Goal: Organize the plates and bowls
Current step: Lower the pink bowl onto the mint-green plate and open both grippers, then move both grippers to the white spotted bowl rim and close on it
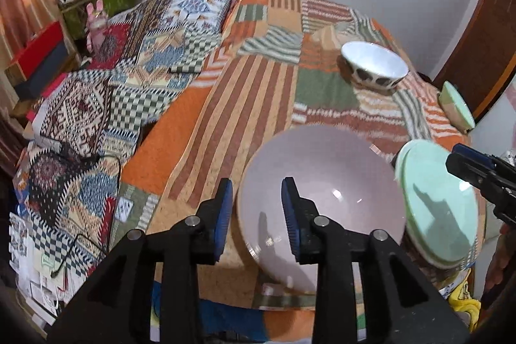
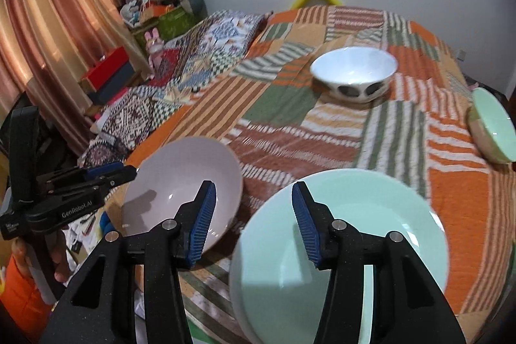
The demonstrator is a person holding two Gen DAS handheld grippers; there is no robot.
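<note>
A pale pink plate [image 1: 335, 182] lies on the patchwork bedspread [image 1: 245, 92], with a mint green plate [image 1: 441, 215] at its right. My left gripper [image 1: 257, 211] is open, its jaws astride the pink plate's left rim. My right gripper [image 2: 253, 215] is open, its jaws astride the green plate's [image 2: 364, 231] left rim; the pink plate [image 2: 187, 179] lies to its left. A white bowl with dark spots [image 1: 374, 66] [image 2: 354, 74] stands farther back. A small green bowl [image 1: 456, 107] [image 2: 493, 126] lies tilted at the right edge.
A second patterned blanket [image 1: 106, 105] covers the bed's left side, with black cables [image 1: 96, 157] on it. Boxes and clutter [image 1: 42, 57] stand by the curtain at the left. A wooden door [image 1: 483, 47] is at the right.
</note>
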